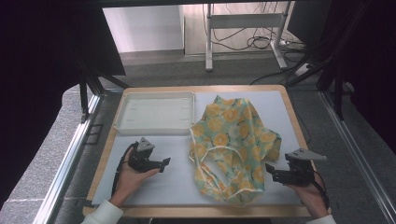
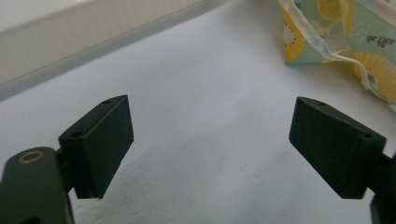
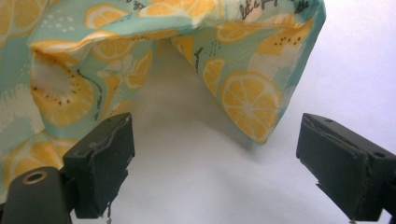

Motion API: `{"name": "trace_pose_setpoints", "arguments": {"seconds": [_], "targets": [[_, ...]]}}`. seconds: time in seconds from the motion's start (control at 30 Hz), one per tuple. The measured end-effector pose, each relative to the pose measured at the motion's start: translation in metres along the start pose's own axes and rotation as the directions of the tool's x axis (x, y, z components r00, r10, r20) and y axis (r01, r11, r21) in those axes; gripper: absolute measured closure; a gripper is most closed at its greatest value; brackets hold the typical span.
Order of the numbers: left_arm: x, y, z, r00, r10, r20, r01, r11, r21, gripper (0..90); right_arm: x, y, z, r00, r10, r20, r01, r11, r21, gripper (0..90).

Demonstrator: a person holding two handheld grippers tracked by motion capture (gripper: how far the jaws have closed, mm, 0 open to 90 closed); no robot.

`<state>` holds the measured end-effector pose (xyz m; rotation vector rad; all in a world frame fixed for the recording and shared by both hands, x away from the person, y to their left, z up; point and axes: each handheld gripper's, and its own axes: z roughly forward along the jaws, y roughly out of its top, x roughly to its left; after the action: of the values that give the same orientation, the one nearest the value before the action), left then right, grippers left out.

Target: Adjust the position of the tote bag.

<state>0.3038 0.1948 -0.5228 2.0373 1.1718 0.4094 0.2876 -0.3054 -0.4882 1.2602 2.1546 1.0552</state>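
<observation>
Crumpled mint-green fabric printed with yellow citrus slices and edged in white piping point(image 1: 233, 147) lay on the right half of the white mat point(image 1: 173, 186) covering the wood-rimmed table point(image 1: 106, 144). Its long axis ran from the table's far edge toward the near edge, tilting slightly toward the person's left at the near end, and white trim straps trailed loosely from its left side.

To the garment's right, the black two-jaw right gripper point(image 1: 268, 169) was held low over the mat in the person's right hand point(image 1: 310, 193), jaws pointing left at the cloth's lower right edge. In the right gripper view the jaws stood wide apart and empty, a drooping fold of the fabric point(image 3: 243, 88) just ahead of them and not touched.

On the other side, the matching black left gripper point(image 1: 165, 163) rested in the person's upturned left hand point(image 1: 133, 179), a white sleeve cuff at the wrist, jaws pointing right toward the cloth and well short of it. The left gripper view showed its jaws spread wide over bare mat, holding nothing, with a corner of the fabric point(image 2: 341, 37) ahead to the right.

Beyond the left gripper, a shallow white rectangular plastic tray point(image 1: 156, 128) sat at the table's far left, just beside the garment.
</observation>
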Motion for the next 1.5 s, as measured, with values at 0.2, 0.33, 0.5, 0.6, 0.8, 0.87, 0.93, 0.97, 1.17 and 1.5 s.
{"name": "trace_pose_setpoints", "arguments": {"seconds": [0.2, 0.33, 0.5, 0.6, 0.8, 0.87, 0.93, 0.97, 1.17, 1.5], "targets": [[0.002, 0.0, -0.002, 0.9998, -0.019, 0.003, 0.019, 0.9998, -0.009, 17.2, -0.005, -0.002, -0.001, 0.9998, 0.018, -0.001, -0.018, 1.0, 0.0, 14.5], [0.002, 0.0, -0.004, 1.0, -0.006, 0.003, 0.006, 0.9999, -0.015, 19.2, -0.005, -0.003, -0.001, 0.9999, 0.017, 0.002, -0.017, 1.0, 0.001, 15.9], [0.003, 0.0, -0.011, 1.0, -0.003, -0.004, 0.003, 0.9996, -0.029, 20.8, -0.001, -0.002, -0.002, 1.0, -0.005, -0.005, 0.005, 1.0, 0.001, 17.0], [0.003, 0.0, -0.014, 1.0, -0.008, -0.003, 0.007, 0.9992, -0.038, 21.7, 0.0, -0.002, -0.003, 1.0, -0.002, -0.006, 0.002, 1.0, -0.002, 17.5], [0.002, 0.002, -0.014, 1.0, 0.0, 0.009, 0.0, 0.999, -0.044, 23.3, 0.0, -0.004, -0.003, 0.9999, -0.01, -0.013, 0.01, 1.0, 0.0, 18.6], [0.003, 0.003, -0.013, 0.9999, -0.004, 0.012, 0.005, 0.999, -0.044, 23.5, 0.0, -0.003, -0.003, 0.9999, -0.007, -0.014, 0.007, 1.0, -0.001, 18.9], [0.004, 0.005, -0.013, 0.9999, -0.005, 0.011, 0.006, 0.9989, -0.046, 23.6, 0.0, -0.003, -0.003, 0.9999, -0.001, -0.014, 0.001, 1.0, -0.002, 19.1], [0.004, 0.005, -0.013, 0.9999, -0.005, 0.011, 0.006, 0.9989, -0.046, 24.0, 0.0, -0.003, -0.003, 0.9999, -0.001, -0.014, 0.001, 1.0, -0.002, 19.1], [0.006, 0.013, -0.02, 0.9999, -0.012, 0.007, 0.012, 0.9953, -0.096, 26.0, 0.004, -0.005, 0.002, 0.9994, -0.026, -0.025, 0.026, 1.0, 0.016, 19.1], [0.005, 0.028, -0.027, 0.9997, -0.012, 0.02, 0.014, 0.9964, -0.084, 29.0, 0.004, -0.006, 0.0, 0.9994, -0.019, -0.03, 0.019, 1.0, 0.001, 19.1]]}}
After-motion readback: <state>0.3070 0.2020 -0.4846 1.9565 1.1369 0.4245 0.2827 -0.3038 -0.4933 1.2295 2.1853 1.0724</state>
